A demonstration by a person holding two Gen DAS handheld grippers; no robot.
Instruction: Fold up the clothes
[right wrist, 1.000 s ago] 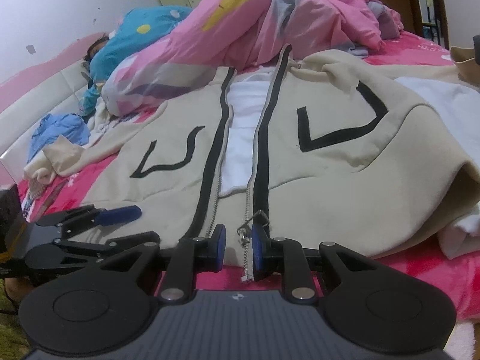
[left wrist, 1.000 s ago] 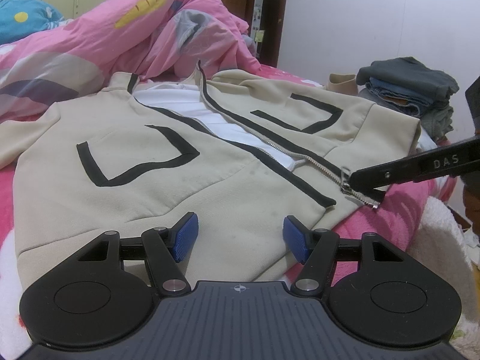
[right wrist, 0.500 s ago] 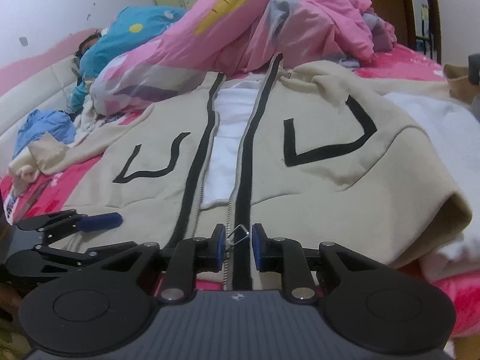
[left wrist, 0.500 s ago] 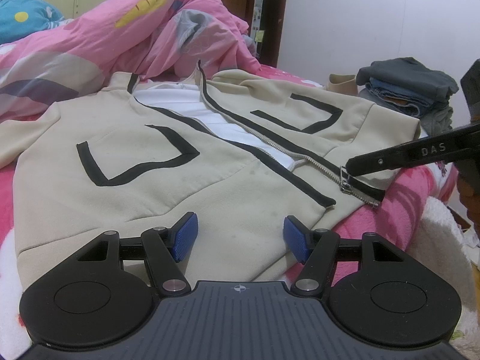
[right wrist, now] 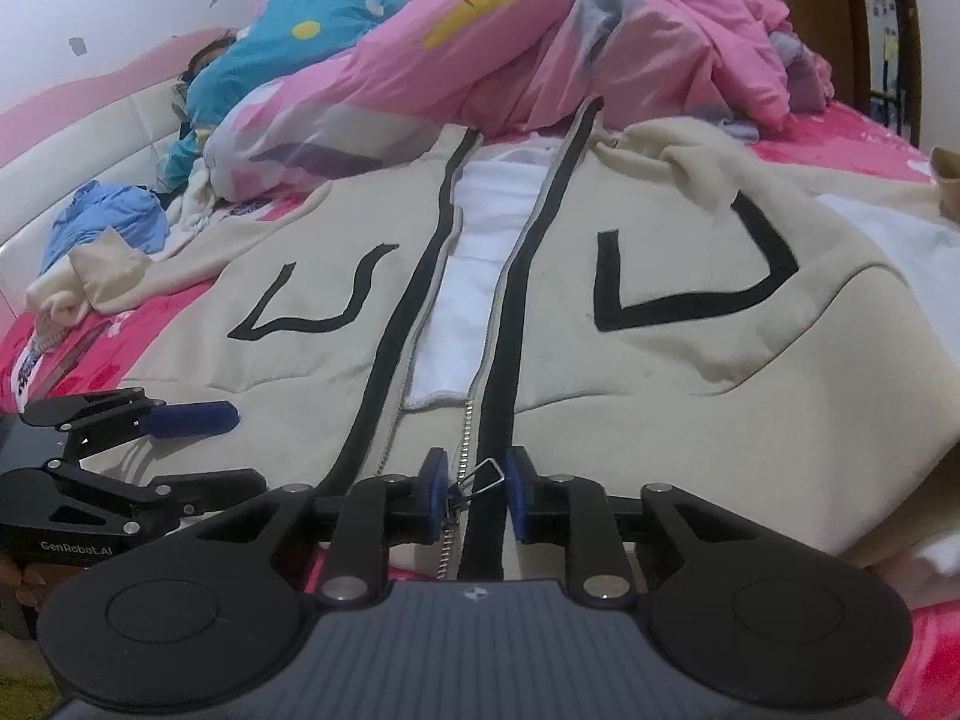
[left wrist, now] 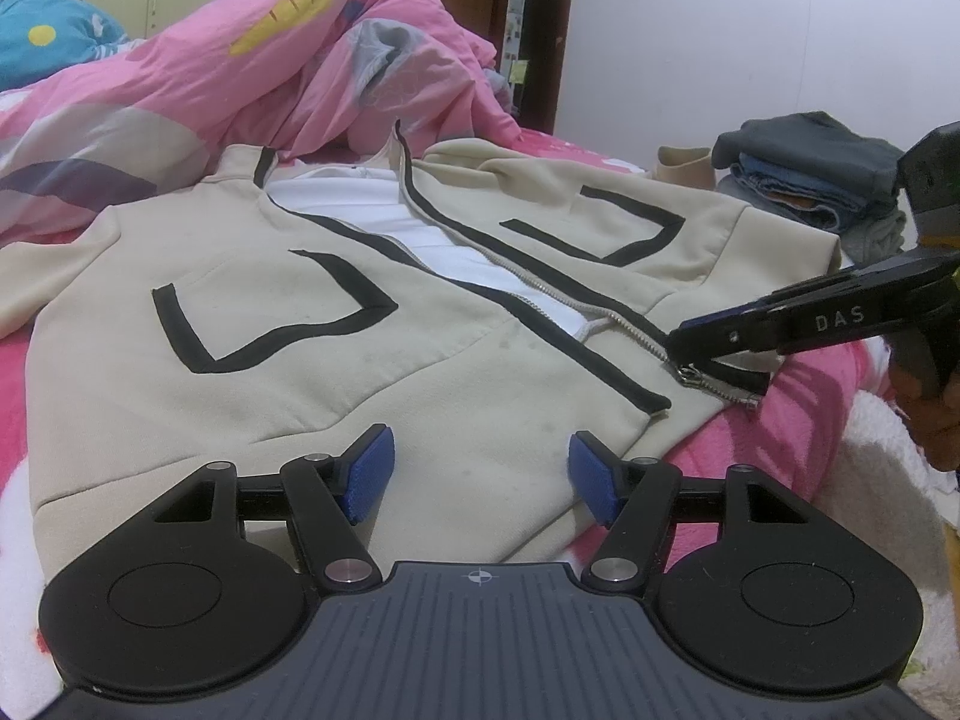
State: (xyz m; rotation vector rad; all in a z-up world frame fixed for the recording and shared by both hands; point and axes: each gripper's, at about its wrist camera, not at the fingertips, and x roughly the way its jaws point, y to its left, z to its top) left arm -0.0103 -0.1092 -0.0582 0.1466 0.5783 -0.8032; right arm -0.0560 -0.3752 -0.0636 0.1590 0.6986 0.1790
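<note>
A beige jacket (left wrist: pixel 336 360) lay face up across the bed (left wrist: pixel 780 450), its front unzipped almost to the hem and white lining showing between the black-edged halves. A pink quilt (left wrist: pixel 252 72) was heaped just behind the collar, and a stack of folded clothes (left wrist: pixel 810 180) sat near the far sleeve, well clear of the work.

The left tool (left wrist: pixel 480 474) hovered over the near hem with its jaws apart and nothing between them. The right tool (right wrist: pixel 471 489) stood at the bottom of the zip, its jaws narrow around the zip pull (right wrist: pixel 480 477); the wire tab lay slanted between the pads, and whether they pressed it I could not tell.

The step looked like closing the front before folding. To do it well, I judged the right tool should pinch the tab squarely and draw it straight along the teeth, while the left tool pinned the hem so the cloth stayed taut. The quilt crowded the collar and might hamper the last stretch.
</note>
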